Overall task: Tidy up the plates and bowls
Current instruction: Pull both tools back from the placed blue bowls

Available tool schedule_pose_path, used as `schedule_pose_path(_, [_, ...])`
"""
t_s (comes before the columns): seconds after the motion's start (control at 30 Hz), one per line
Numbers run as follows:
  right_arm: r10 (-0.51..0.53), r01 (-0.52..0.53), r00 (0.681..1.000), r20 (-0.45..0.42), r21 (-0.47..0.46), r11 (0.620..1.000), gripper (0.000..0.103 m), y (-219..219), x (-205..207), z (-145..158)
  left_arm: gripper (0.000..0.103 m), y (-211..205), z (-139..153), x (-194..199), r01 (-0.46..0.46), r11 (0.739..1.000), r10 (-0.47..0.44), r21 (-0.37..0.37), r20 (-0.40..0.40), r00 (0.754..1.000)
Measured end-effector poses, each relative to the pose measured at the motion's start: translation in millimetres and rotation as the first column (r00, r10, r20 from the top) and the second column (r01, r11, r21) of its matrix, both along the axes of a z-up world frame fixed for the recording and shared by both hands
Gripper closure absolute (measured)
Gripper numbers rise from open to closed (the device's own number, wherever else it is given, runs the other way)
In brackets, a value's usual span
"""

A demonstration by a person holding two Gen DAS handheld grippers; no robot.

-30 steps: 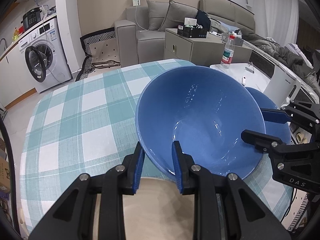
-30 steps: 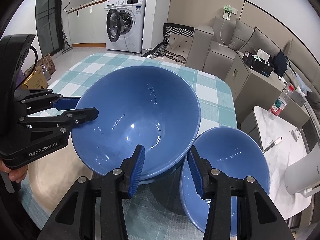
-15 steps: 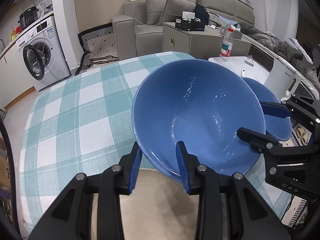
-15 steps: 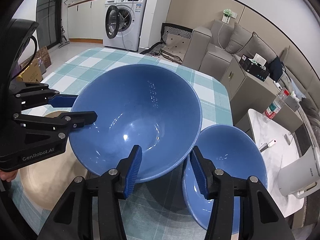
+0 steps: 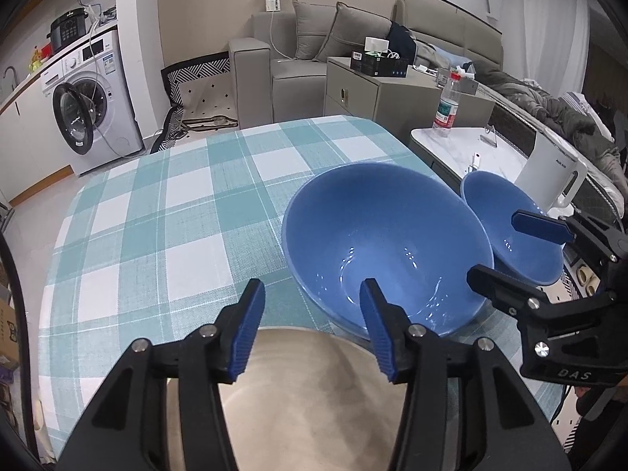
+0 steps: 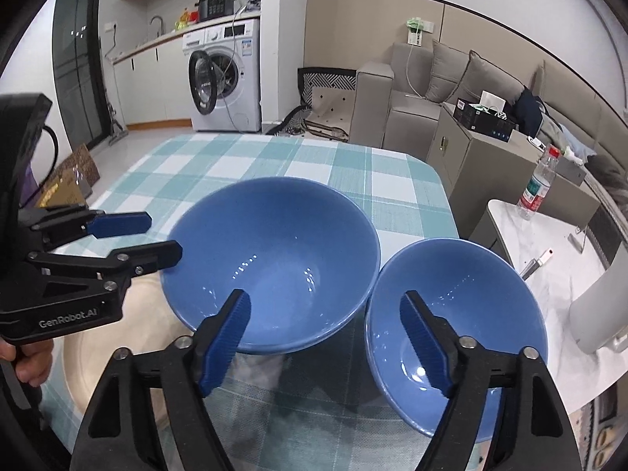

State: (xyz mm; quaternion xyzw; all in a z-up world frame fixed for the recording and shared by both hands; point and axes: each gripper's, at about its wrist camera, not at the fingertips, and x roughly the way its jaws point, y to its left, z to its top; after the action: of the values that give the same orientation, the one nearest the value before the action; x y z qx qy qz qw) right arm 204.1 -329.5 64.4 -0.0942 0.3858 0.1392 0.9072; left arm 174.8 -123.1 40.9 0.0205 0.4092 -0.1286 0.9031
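Observation:
A large blue bowl [image 5: 386,247] [image 6: 274,263] sits upright on the checked tablecloth [image 5: 157,219]; its near edge overlaps a beige plate [image 5: 314,400] [image 6: 106,357]. A smaller blue bowl [image 5: 510,227] [image 6: 457,329] stands to its right at the table edge. My left gripper [image 5: 312,325] is open, its right finger at the large bowl's near rim and not gripping it. My right gripper [image 6: 325,341] is open and empty, between the two bowls and just in front of them. Each gripper shows in the other's view, the right [image 5: 526,251] and the left [image 6: 153,239].
The table's far half is bare cloth. A white kettle [image 5: 549,180] and a water bottle [image 5: 445,106] stand on a low marble table right of the table edge. A washing machine [image 5: 90,106], sofa [image 5: 314,51] and cabinet lie beyond.
Both grippers have opened and let go of the large bowl. It has come down from tilted and lifted to upright on the cloth. Both grippers have drawn back a little.

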Motion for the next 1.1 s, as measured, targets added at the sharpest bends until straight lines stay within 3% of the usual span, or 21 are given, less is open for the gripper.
schedule_pose_path(0.13, [0.012,-0.013,0.999,0.032,0.02,1.0,0.017,-0.8,-11.1,10.1,0.049,-0.6,1.4,-1.2,0.003,1.0,-0.003,-0.007,-0.003,1.0])
schedule_pose_path(0.3, [-0.013,0.006,0.997,0.073,0.088,0.996,0.005,-16.4,-23.4,25.8,0.023,-6.8,7.5,-6.8,0.009,1.0,-0.009,-0.016,0.008,1.0])
schedule_pose_path(0.4, [-0.033,0.022,0.995,0.097,0.106,0.994,0.002,-26.6,-30.2,34.0,0.018,-13.9,12.7,-11.1,0.023,1.0,-0.022,-0.012,0.02,1.0])
schedule_pose_path(0.5, [-0.064,0.05,0.991,0.118,0.118,0.992,0.001,-39.2,-34.8,41.7,0.004,-19.6,16.7,-13.6,0.028,1.0,-0.028,-0.013,0.027,0.999])
schedule_pose_path(0.67, [-0.128,0.108,0.98,0.15,0.13,0.986,0.001,-61.0,-39.1,57.6,0.0,-27.6,18.8,-14.5,0.033,0.998,-0.032,-0.054,0.019,0.999])
schedule_pose_path(0.83, [-0.195,0.171,0.965,0.175,0.143,0.975,0.001,-82.4,-44.0,66.8,0.0,-42.6,15.4,-15.3,0.04,0.998,-0.039,-0.048,0.01,0.999])
schedule_pose_path(1.1, [-0.275,0.25,0.951,0.14,0.174,0.953,0.001,-119.5,-37.6,61.3,0.0,-65.7,12.1,-18.4,0.036,0.998,-0.037,-0.055,-0.003,0.999])
